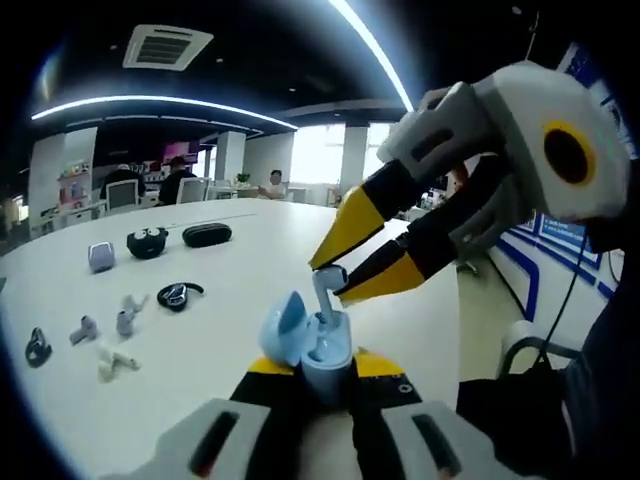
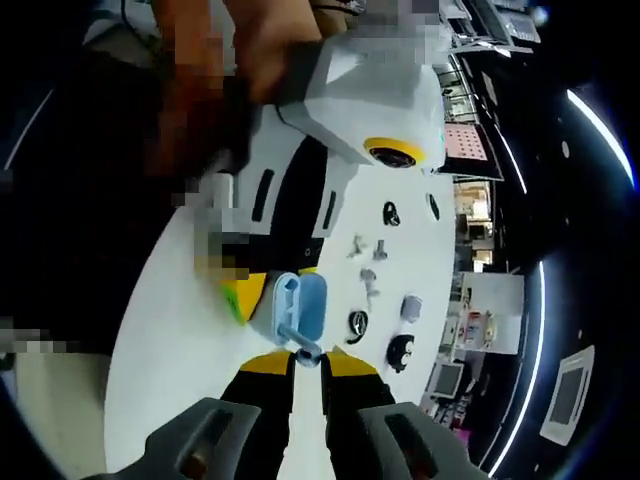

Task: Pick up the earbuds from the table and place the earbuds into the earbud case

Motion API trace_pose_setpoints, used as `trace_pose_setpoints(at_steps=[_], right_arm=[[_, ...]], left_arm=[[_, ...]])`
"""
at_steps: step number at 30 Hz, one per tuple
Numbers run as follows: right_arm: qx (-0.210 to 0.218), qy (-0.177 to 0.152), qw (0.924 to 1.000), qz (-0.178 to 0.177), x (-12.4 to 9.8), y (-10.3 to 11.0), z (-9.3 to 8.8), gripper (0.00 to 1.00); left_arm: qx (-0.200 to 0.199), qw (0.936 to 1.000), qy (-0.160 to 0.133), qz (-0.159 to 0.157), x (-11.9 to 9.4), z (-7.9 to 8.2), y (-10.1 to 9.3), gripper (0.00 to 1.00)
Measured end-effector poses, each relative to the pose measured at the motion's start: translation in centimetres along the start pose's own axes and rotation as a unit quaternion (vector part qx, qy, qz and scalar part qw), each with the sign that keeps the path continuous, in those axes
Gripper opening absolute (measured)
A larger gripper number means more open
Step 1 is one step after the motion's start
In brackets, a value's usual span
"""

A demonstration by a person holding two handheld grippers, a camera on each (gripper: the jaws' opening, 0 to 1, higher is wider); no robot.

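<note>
White and round, the table [image 1: 250,240] stands in a big office room with long ceiling lights, and people sit far behind at 10 o'clock in the left gripper view. At 6 o'clock of that view the left gripper [image 1: 322,385] has its jaws narrow and closed on the light blue earbud case [image 1: 315,350], which stands with the lid open toward 9 o'clock. The right gripper [image 1: 335,275] comes in from 2 o'clock; its yellow-tipped jaws are almost together and pinch the stem of a white earbud [image 1: 326,295], whose lower end is touching the case opening or just inside it.

Other small things lie on the table at 8 to 9 o'clock: loose earbuds [image 1: 105,345], a black ring-shaped piece [image 1: 180,295], a lilac case [image 1: 101,256] and two dark cases [image 1: 175,238].

From the right gripper view, the right gripper [image 2: 308,358] holds the earbud [image 2: 302,342] against the open case [image 2: 298,305], and the left gripper [image 2: 250,295] grips that case from 10 o'clock.
</note>
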State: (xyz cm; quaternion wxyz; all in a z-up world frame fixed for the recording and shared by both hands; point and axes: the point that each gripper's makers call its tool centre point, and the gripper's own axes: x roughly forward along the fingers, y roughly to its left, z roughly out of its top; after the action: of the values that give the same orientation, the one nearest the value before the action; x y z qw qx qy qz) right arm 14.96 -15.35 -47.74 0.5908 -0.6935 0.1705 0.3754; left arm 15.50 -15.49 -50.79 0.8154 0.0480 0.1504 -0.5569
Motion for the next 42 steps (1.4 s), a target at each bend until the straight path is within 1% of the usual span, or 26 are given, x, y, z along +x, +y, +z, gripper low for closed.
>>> trace_pose_setpoints(at_steps=[4, 8, 10, 13, 18, 22, 23, 26, 27, 28, 29, 30, 31, 33, 35, 36, 37, 40, 42], right_arm=[[0.002, 0.001, 1.0, 0.008, 0.1, 0.2, 0.1, 0.09], [0.032, -0.008, 0.9993, 0.018, 0.0, 0.2, 0.1, 0.09], [0.049, -0.018, 0.9984, 0.022, -0.1, 0.2, 0.2, 0.09], [0.095, -0.044, 0.9935, 0.045, -0.1, 0.8, 0.5, 0.07], [0.121, -0.058, 0.9895, 0.053, -0.1, 0.8, 0.4, 0.07], [0.158, -0.084, 0.9822, 0.057, -0.5, 0.5, 0.6, 0.07], [0.16, -0.085, 0.9818, 0.057, -0.5, 0.4, 0.5, 0.07], [0.2, -0.089, 0.9746, 0.05, -0.9, -0.7, -1.1, 0.07], [0.227, -0.095, 0.9683, 0.044, -1.3, -1.2, -1.9, 0.07], [0.25, -0.098, 0.9621, 0.046, -1.6, -1.5, -2.6, 0.07], [0.266, -0.101, 0.9575, 0.048, -1.8, -1.7, -3.1, 0.07], [0.292, -0.102, 0.9493, 0.052, -2.1, -1.9, -4.2, 0.07], [0.309, -0.105, 0.944, 0.05, -2.3, -2.2, -5.0, 0.07], [0.344, -0.106, 0.9309, 0.063, -2.4, -2.1, -6.4, 0.08], [0.383, -0.113, 0.913, 0.083, -2.1, -1.6, -7.3, 0.09], [0.399, -0.112, 0.9039, 0.104, -1.9, -0.8, -7.7, 0.09], [0.401, -0.106, 0.9025, 0.115, -1.7, -0.2, -8.1, 0.1], [0.384, -0.081, 0.91, 0.132, -1.1, 1.5, -9.6, 0.1], [0.391, -0.076, 0.9068, 0.137, -0.8, 2.0, -10.4, 0.12]], left_arm=[[0.003, 1.0, 0.0, 0.001, 0.0, 0.0, 0.0, 0.19], [0.004, 1.0, 0.0, 0.001, 0.0, 0.0, 0.0, 0.19], [0.004, 1.0, 0.0, 0.002, 0.0, 0.0, 0.0, 0.19], [0.005, 1.0, -0.001, 0.002, 0.0, 0.0, 0.0, 0.19], [0.006, 1.0, 0.0, 0.003, 0.0, -0.1, 0.0, 0.19], [0.006, 1.0, 0.0, 0.003, 0.0, 0.0, 0.0, 0.19], [0.006, 1.0, 0.0, 0.003, 0.0, 0.0, 0.0, 0.19], [0.006, 1.0, -0.001, 0.004, 0.0, 0.0, 0.1, 0.19], [0.007, 1.0, -0.001, 0.004, 0.0, 0.0, 0.1, 0.19], [0.007, 1.0, -0.001, 0.005, 0.0, 0.0, 0.1, 0.19], [0.007, 1.0, -0.001, 0.004, 0.1, 0.0, 0.1, 0.19], [0.005, 1.0, -0.001, 0.004, 0.1, 0.0, 0.1, 0.19], [0.004, 1.0, -0.001, 0.003, 0.1, 0.0, 0.1, 0.19], [0.003, 1.0, -0.002, 0.002, 0.1, 0.0, 0.1, 0.19], [0.003, 1.0, -0.002, 0.003, 0.1, 0.0, 0.1, 0.19], [0.002, 1.0, -0.002, 0.003, 0.1, 0.0, 0.0, 0.19], [0.003, 1.0, -0.002, 0.003, 0.1, 0.0, 0.0, 0.19], [0.003, 1.0, -0.003, 0.004, 0.0, 0.0, -0.1, 0.19], [0.003, 1.0, -0.004, 0.004, 0.0, 0.0, -0.2, 0.19]])
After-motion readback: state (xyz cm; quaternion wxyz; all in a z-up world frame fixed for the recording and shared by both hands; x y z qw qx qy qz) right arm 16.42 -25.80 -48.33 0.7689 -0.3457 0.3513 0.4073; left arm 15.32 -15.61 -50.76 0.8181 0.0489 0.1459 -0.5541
